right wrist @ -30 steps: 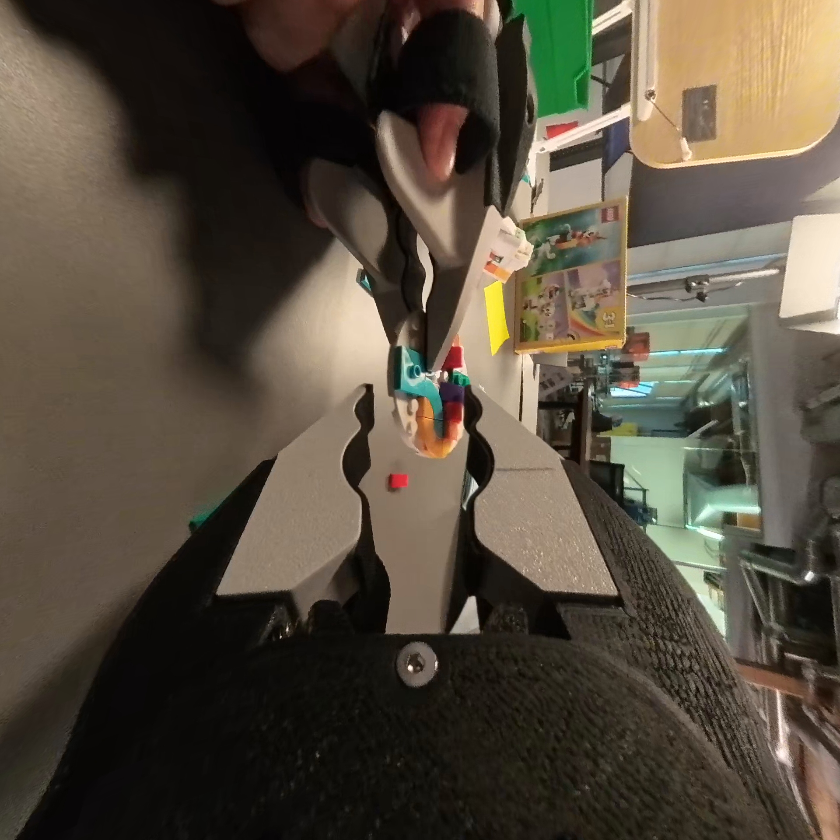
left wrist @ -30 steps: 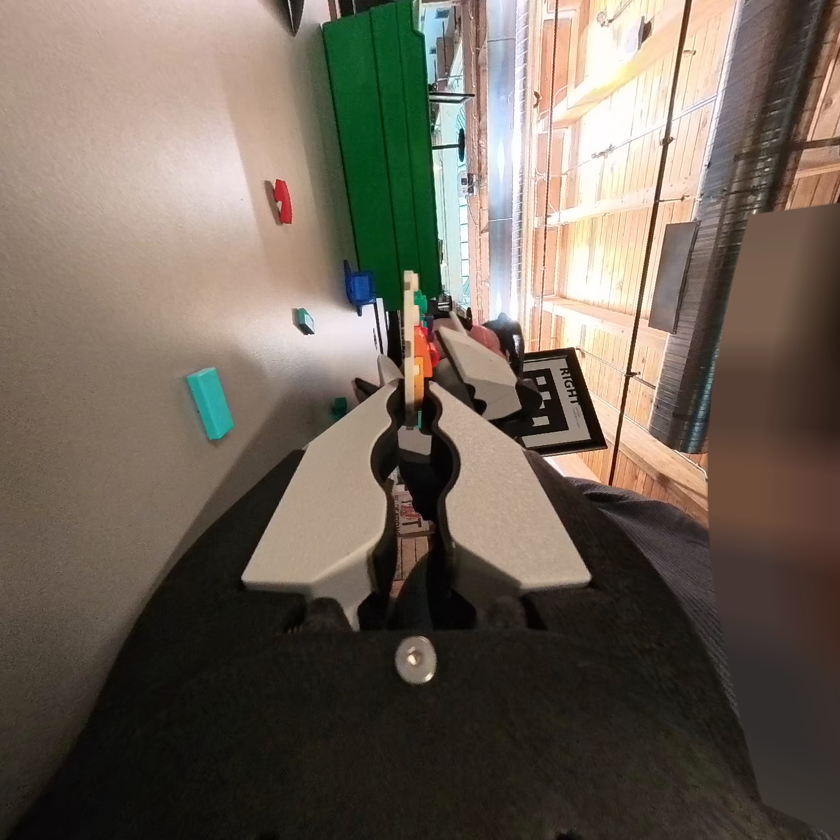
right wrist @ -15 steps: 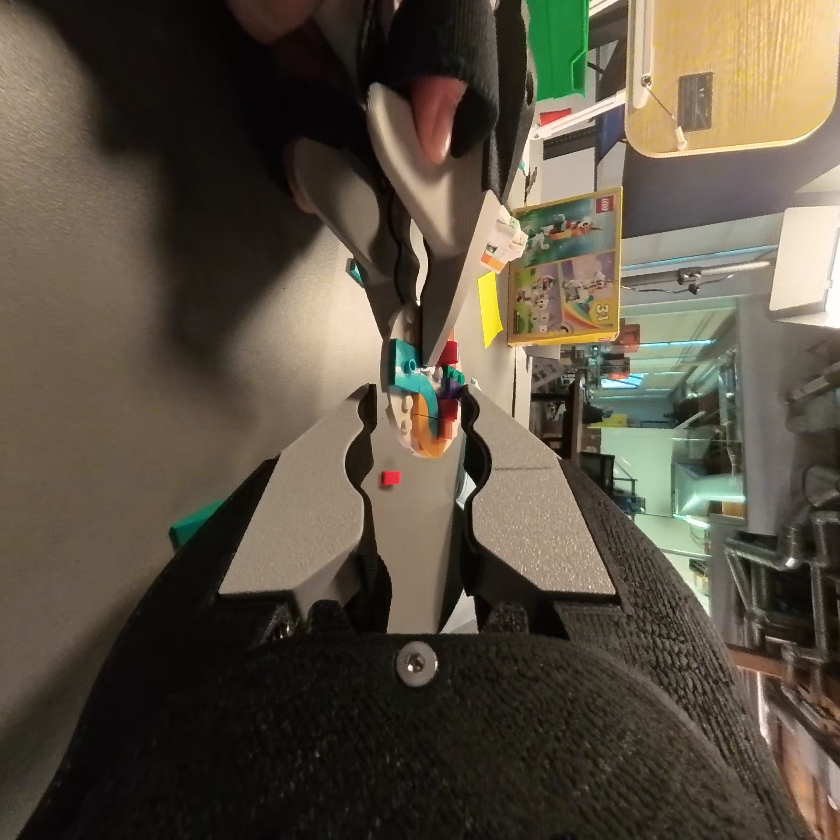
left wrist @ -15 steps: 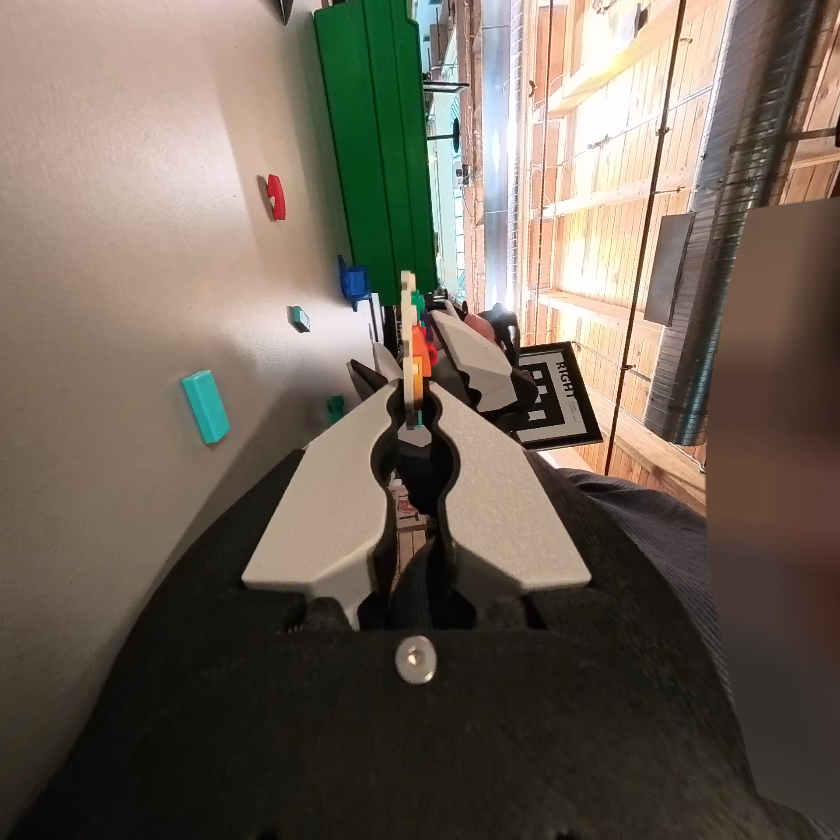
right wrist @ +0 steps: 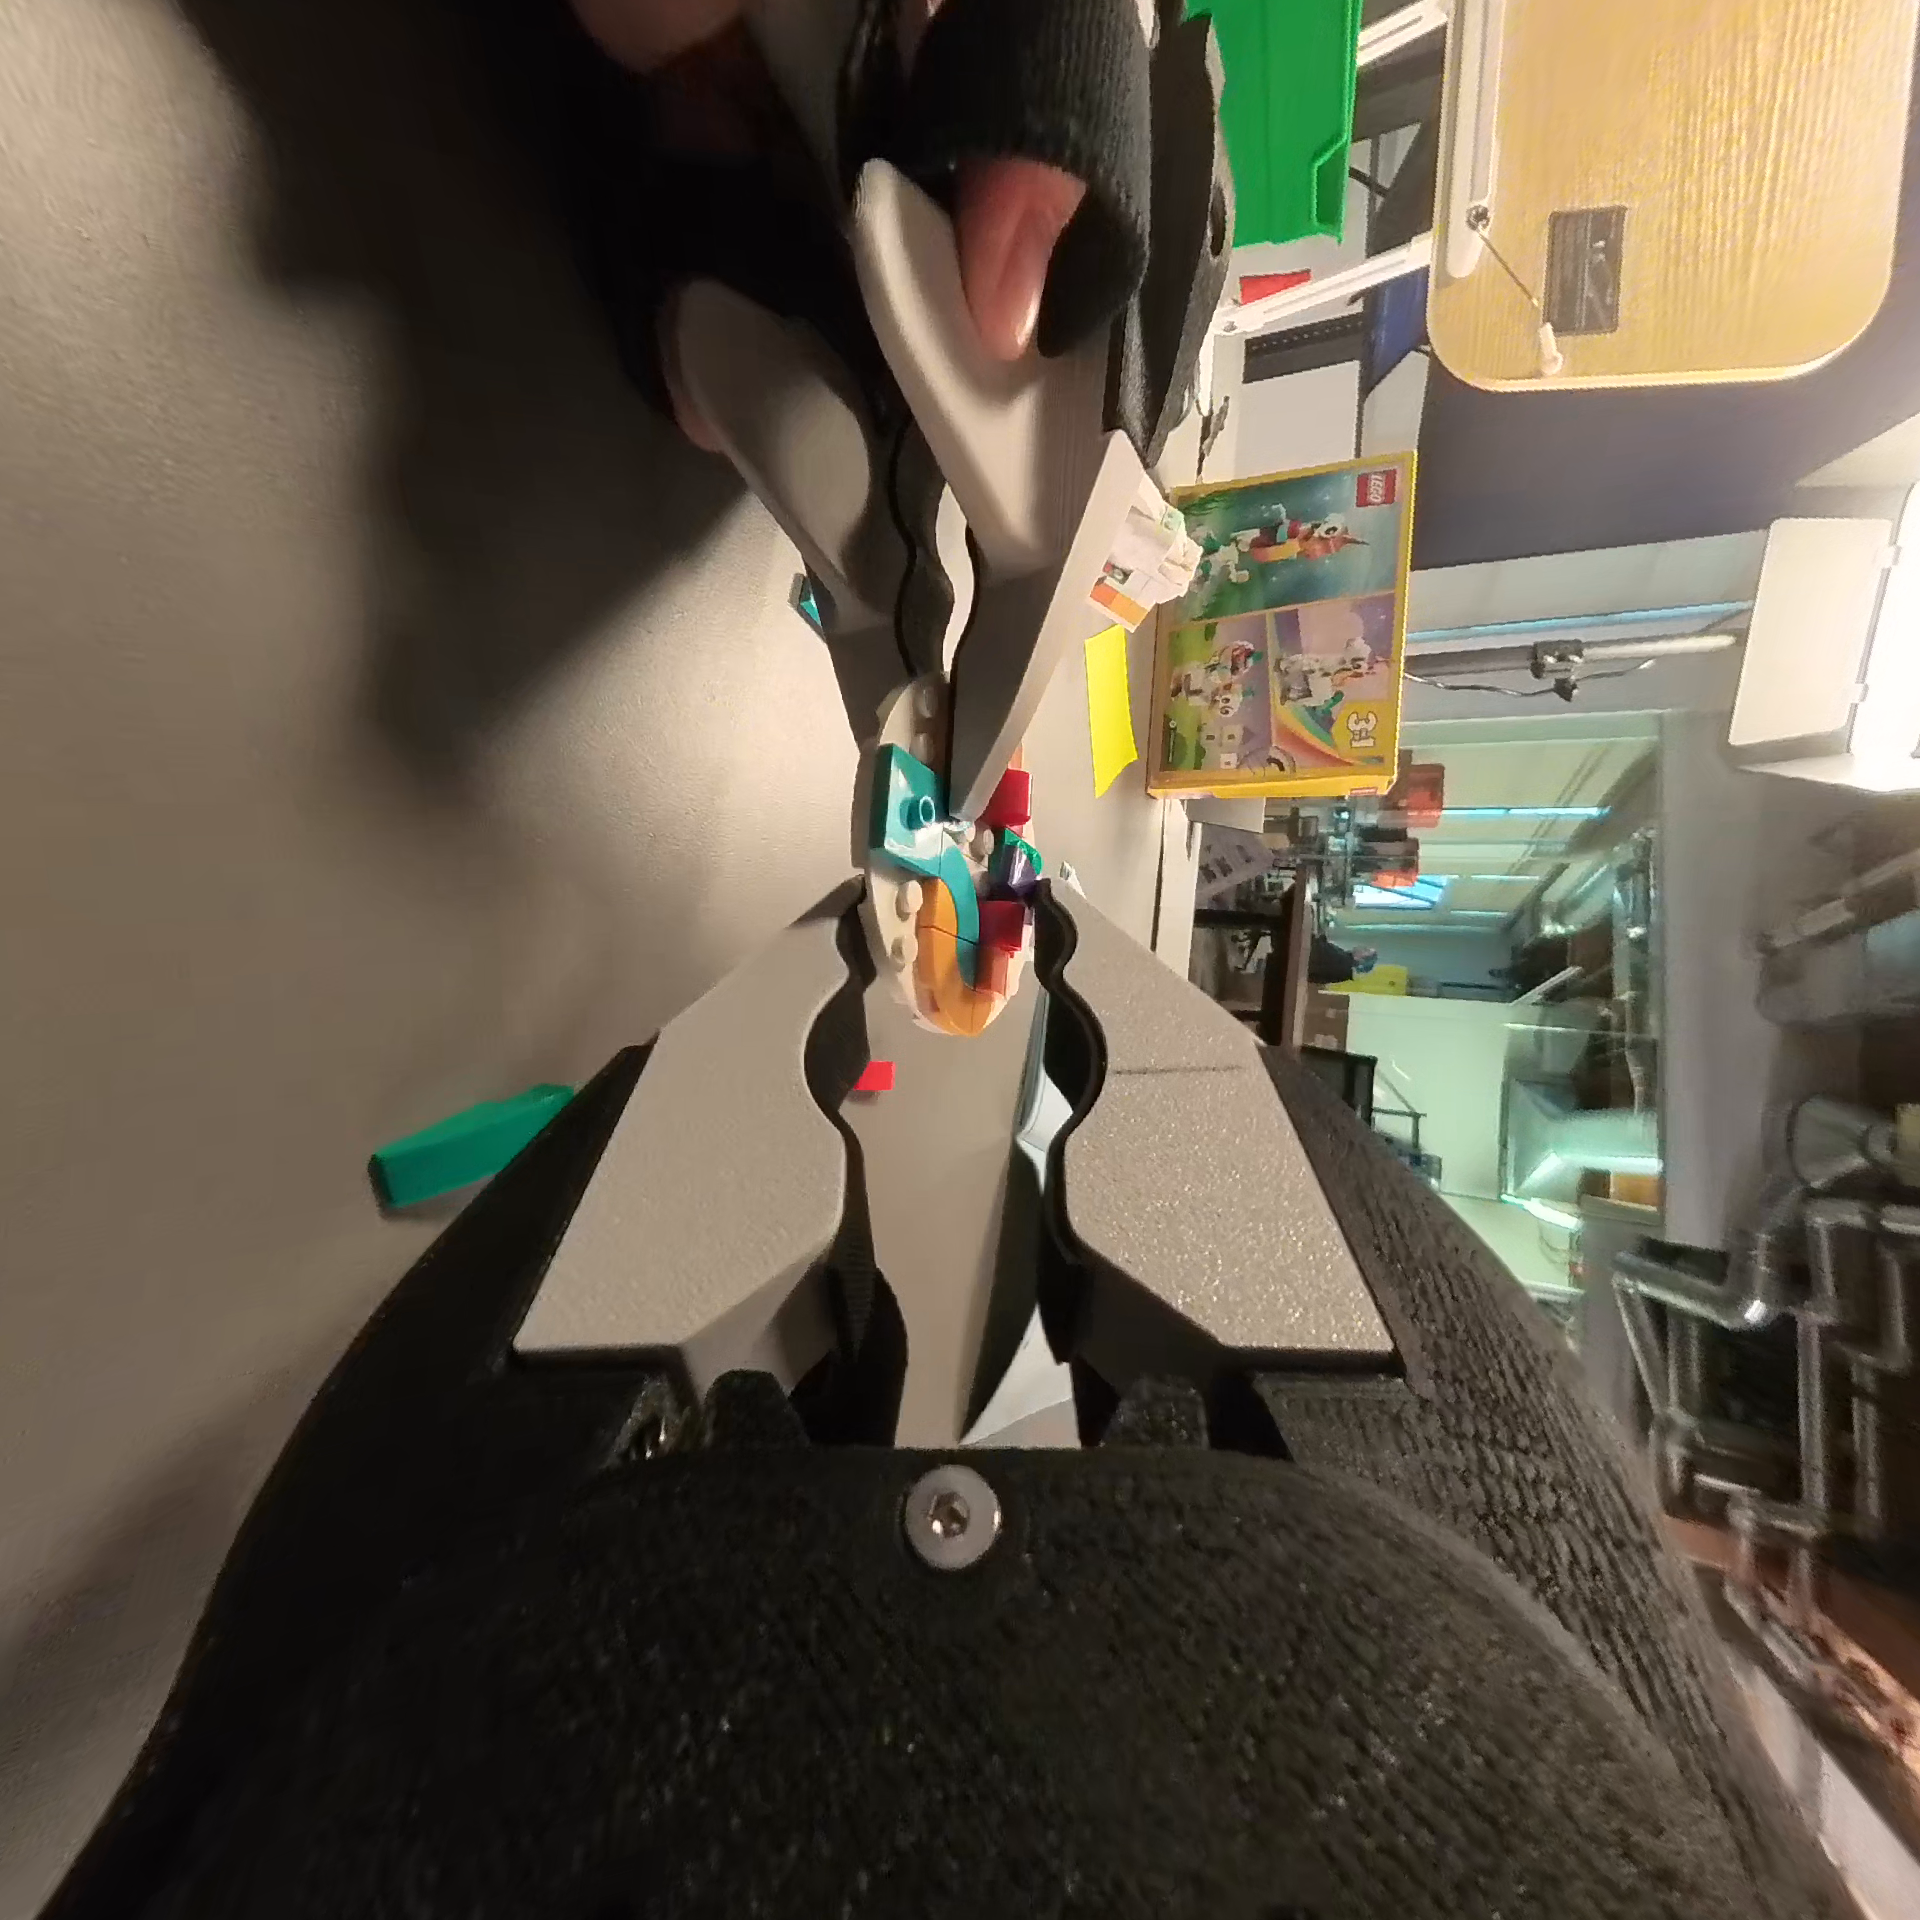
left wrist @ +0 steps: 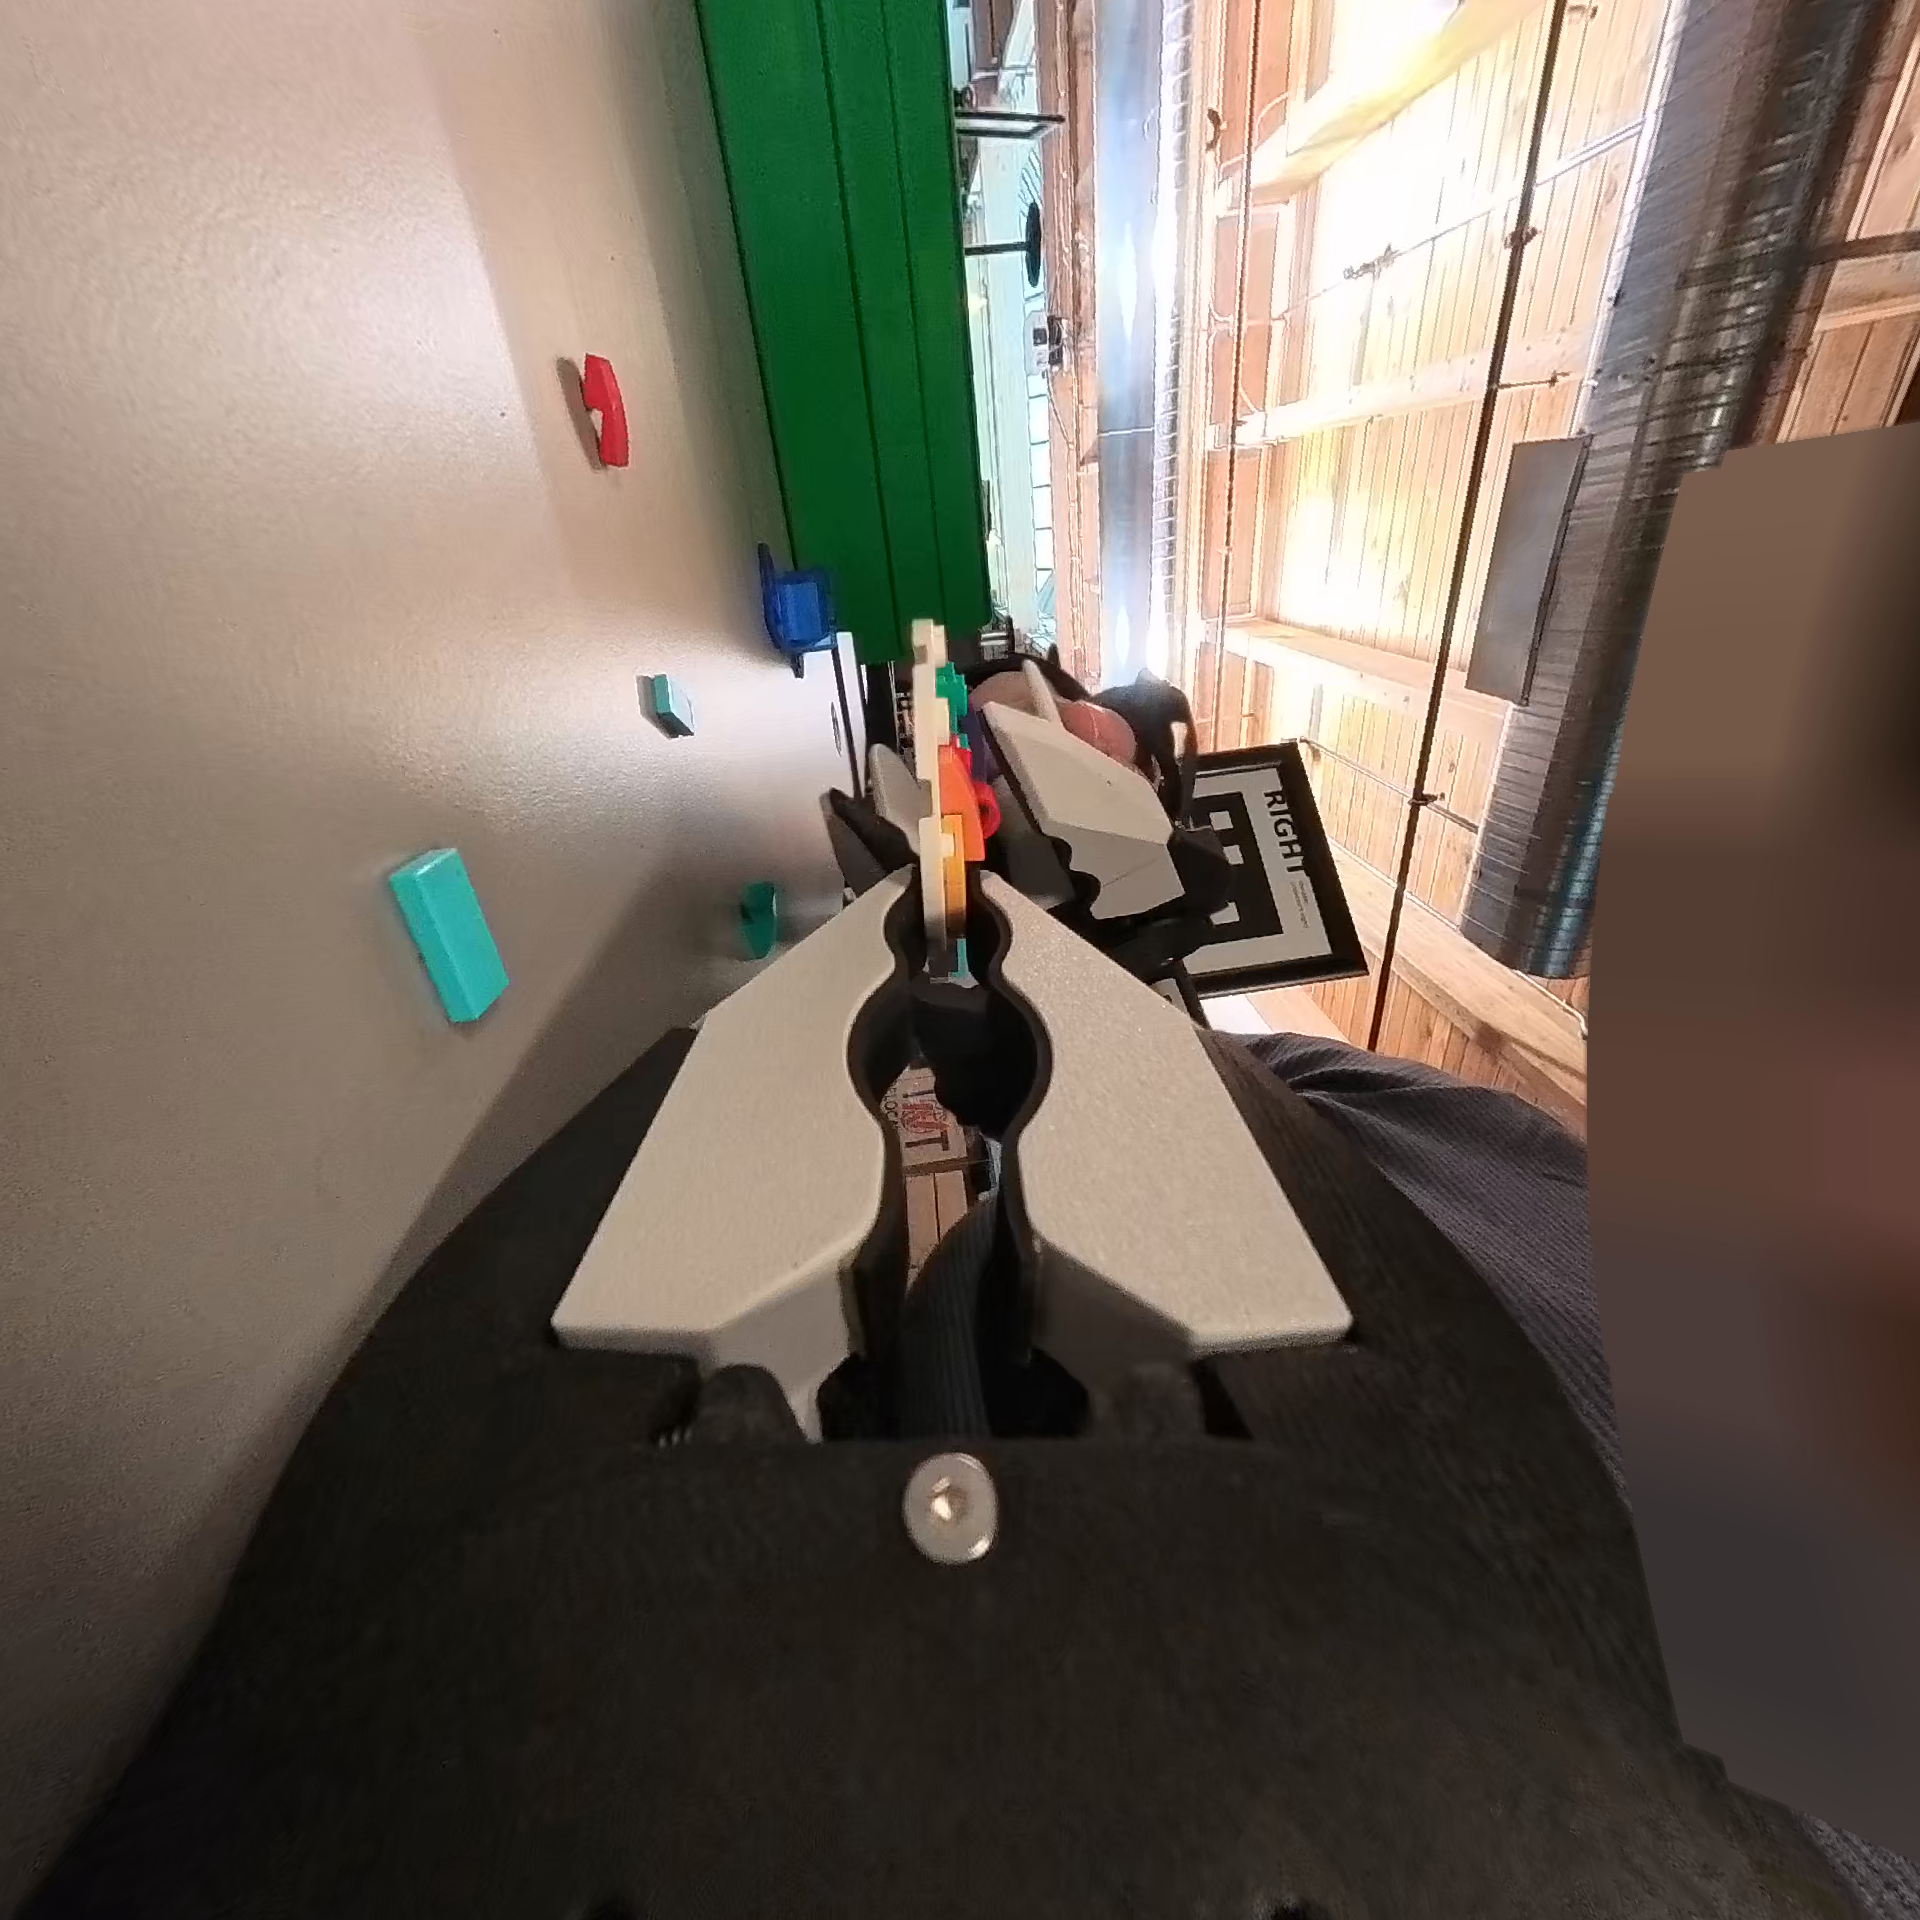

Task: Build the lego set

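My left tool [left wrist: 951, 914] pinches the lego model [left wrist: 943, 821] edge-on at frame centre, its long axis running straight up toward my right tool [right wrist: 951, 914]. That tool's spread fingers flank the model's far end [right wrist: 951, 935], nose to nose above the tabletop [left wrist: 260, 520].

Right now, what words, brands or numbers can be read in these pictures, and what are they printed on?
I do not quote writing; these things bear it.
Black-and-white marker card on the right gripper: one printed word.
Yellow-edged box: a logo and a number.
Patch seen through the left gripper: partly hidden letters.
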### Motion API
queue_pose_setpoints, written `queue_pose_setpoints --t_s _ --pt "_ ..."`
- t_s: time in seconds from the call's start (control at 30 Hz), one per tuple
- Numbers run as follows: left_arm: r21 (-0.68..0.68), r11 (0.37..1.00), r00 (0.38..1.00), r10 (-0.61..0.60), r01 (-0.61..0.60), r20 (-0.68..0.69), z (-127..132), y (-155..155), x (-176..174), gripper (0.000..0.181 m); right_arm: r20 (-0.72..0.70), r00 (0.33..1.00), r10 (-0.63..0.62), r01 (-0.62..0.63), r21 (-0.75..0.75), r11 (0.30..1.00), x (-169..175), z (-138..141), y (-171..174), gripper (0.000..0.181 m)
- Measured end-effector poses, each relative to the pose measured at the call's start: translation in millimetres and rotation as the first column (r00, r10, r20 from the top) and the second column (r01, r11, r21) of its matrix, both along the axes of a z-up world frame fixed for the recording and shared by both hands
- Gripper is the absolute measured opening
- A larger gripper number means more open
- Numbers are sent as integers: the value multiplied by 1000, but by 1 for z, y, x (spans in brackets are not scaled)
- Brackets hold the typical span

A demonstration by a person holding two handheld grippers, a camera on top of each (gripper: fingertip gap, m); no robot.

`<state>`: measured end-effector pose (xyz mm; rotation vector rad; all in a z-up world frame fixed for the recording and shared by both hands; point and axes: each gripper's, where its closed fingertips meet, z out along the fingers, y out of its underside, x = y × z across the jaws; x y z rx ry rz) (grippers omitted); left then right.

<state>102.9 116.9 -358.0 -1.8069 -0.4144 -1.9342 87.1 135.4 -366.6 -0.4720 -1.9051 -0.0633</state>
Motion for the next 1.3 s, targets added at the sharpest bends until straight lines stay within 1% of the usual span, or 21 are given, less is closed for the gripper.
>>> queue_pose_setpoints --t_s 0.43,0.53,0.63,0.9,1.0,1.3 --pt "6 1000 1000 -21 21 9 1 -1 0 4 12 1000 15 -16 31 999 1 3 -3 26" --pt "9 1000 1000 -20 20 15 2 -1 0 4 -13 1000 8 -8 41 999 0 7 -2 33" --pt "8 1000 1000 -25 25 10 1 -1 0 4 -9 1000 8 -7 33 999 0 5 -1 33" --pt "10 1000 999 -30 30 17 2 -2 1 4 -10 1000 22 -22 20 1000 -3 3 -3 24" --pt "13 999 999 -34 34 35 5 -3 0 5 -26 999 24 -23 26 999 -4 5 -3 18" --pt "18 999 998 -44 43 41 6 -4 0 7 -7 999 34 -33 37 999 -3 4 -5 14"
